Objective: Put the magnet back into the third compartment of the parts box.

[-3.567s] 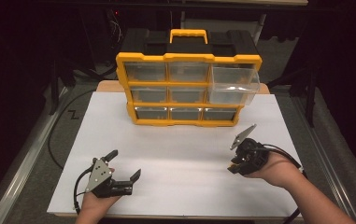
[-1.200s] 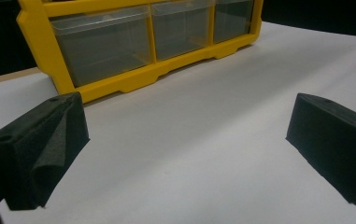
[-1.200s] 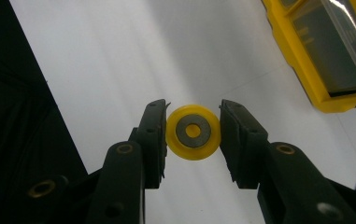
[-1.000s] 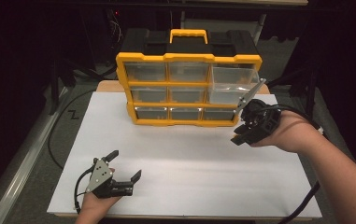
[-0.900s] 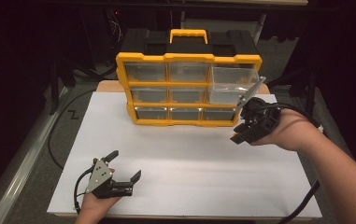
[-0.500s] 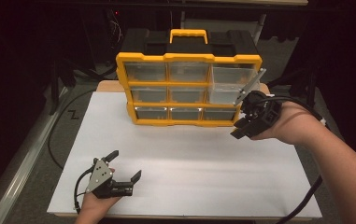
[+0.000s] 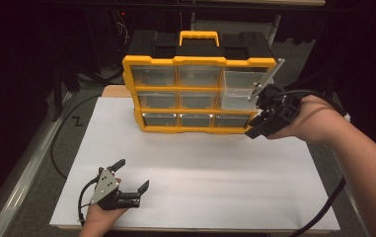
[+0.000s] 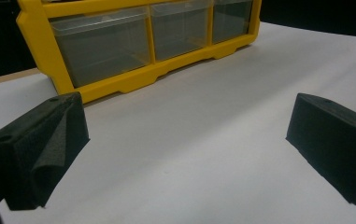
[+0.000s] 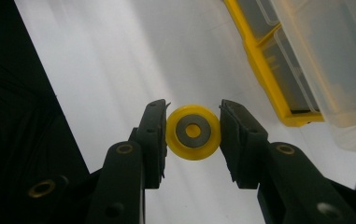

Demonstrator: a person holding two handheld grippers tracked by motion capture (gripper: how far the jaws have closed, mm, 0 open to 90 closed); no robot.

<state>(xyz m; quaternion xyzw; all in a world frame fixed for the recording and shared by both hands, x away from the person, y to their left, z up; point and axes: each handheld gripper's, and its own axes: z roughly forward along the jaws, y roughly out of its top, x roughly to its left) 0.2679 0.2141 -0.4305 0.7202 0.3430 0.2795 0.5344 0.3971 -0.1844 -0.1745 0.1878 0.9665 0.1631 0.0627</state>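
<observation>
A small yellow wheel [image 9: 193,132] with a grey hub sits pinched between the pads of my right gripper [image 9: 193,140]. In the high view that right gripper [image 7: 256,117] hangs in the air just off the right end of the yellow drawer cabinet [image 7: 195,61]. It is beside the clear top-right drawer [image 7: 240,89], which is pulled out. The same drawer [image 9: 334,60] shows at the upper right of the right gripper view. Near the front left of the white sheet, my left gripper [image 7: 133,174] rests with its jaws wide apart and nothing between them [image 8: 185,140].
The cabinet [image 8: 133,79] stands at the back of the white sheet [image 7: 200,173], with its other drawers pushed in and a black top with a yellow handle [image 7: 199,37]. Cables trail off the table at the left and the lower right. Dark surroundings ring the table.
My right hand has risen with the yellow wheel and drawn closer to the pulled-out top-right drawer. The left gripper has stayed where it was.
</observation>
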